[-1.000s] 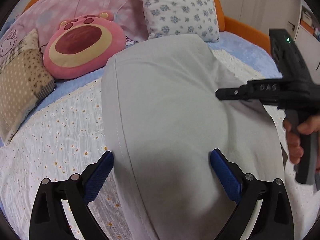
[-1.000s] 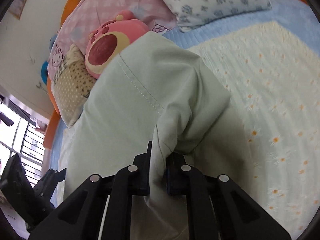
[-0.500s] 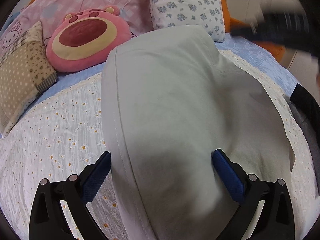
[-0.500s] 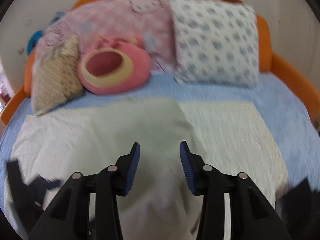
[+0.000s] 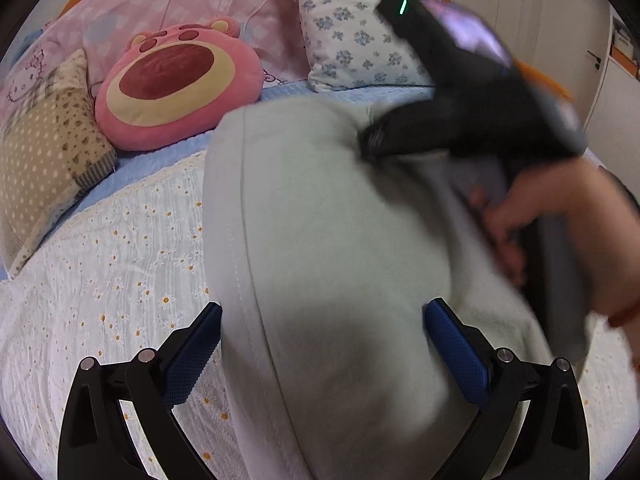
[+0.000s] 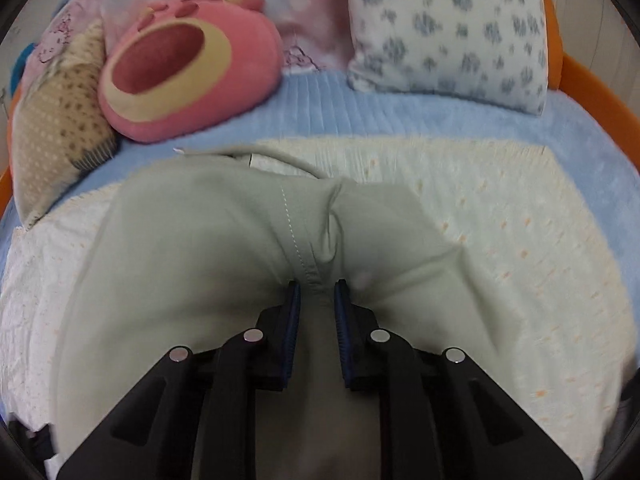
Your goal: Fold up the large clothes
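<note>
A pale grey-green garment (image 5: 320, 220) lies spread on the flowered bedspread (image 5: 120, 280), its stitched hem running along its left side. My left gripper (image 5: 322, 320) hovers wide open over the garment's near end, one blue pad on each side of the cloth and neither pressing it. In the left wrist view my right gripper (image 5: 368, 142), held by a person's hand (image 5: 560, 208), pokes into the garment's far right part. In its own view the right gripper (image 6: 317, 296) is closing its jaws on a puckered bit of the garment (image 6: 200, 260) at a stitched seam, the cloth bunched between the pads.
Pillows line the head of the bed: a pink bear cushion (image 5: 172, 84), a beige dotted pillow (image 5: 44, 152), a pink cat-print pillow (image 5: 180, 4) and a white flowered pillow (image 5: 360, 36). A blue sheet (image 6: 400, 116) and an orange bed frame (image 6: 588, 88) lie beyond the garment.
My right gripper let go of the fold it held, opened, swung across the bed, and now closes on the garment farther up. The left gripper has stayed open and almost still.
</note>
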Motion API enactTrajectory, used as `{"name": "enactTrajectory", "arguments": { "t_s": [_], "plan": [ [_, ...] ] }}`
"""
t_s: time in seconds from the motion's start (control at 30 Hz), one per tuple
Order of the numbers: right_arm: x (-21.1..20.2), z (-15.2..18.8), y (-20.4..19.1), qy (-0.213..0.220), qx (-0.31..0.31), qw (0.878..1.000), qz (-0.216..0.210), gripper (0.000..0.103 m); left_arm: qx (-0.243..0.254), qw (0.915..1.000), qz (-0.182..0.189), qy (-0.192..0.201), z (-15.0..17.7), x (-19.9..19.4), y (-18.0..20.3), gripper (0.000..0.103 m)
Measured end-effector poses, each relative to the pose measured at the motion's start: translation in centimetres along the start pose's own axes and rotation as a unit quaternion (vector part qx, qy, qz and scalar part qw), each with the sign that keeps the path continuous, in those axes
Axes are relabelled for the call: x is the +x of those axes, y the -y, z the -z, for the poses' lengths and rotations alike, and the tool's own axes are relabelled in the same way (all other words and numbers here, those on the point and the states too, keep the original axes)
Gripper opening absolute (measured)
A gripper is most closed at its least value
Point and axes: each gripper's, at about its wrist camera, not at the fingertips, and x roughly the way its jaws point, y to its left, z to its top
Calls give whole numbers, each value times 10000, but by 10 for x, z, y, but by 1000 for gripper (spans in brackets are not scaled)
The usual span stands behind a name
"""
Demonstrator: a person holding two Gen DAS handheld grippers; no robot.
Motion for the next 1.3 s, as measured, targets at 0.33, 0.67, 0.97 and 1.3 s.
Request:
{"name": "enactTrajectory", "arguments": {
  "t_s": [0.33, 0.67, 0.97, 1.3],
  "plan": [
    [-98, 37, 19, 470, -158, 9978, -432, 21, -118, 9999, 3, 22, -2, 0, -3, 101],
    [-125, 131, 19, -148, -678, 9976, -39, 18, -738, 9950, 624, -236, 21, -43, -40, 101],
    [-92, 170, 36, 164, -299, 9992, -210, 18, -1249, 9823, 1371, -249, 53, -13, -55, 101],
    [-86, 173, 43, 321, -212, 9985, -382, 18, -1208, 9827, 1388, -228, 41, -41, -61, 101]
  ]
}}
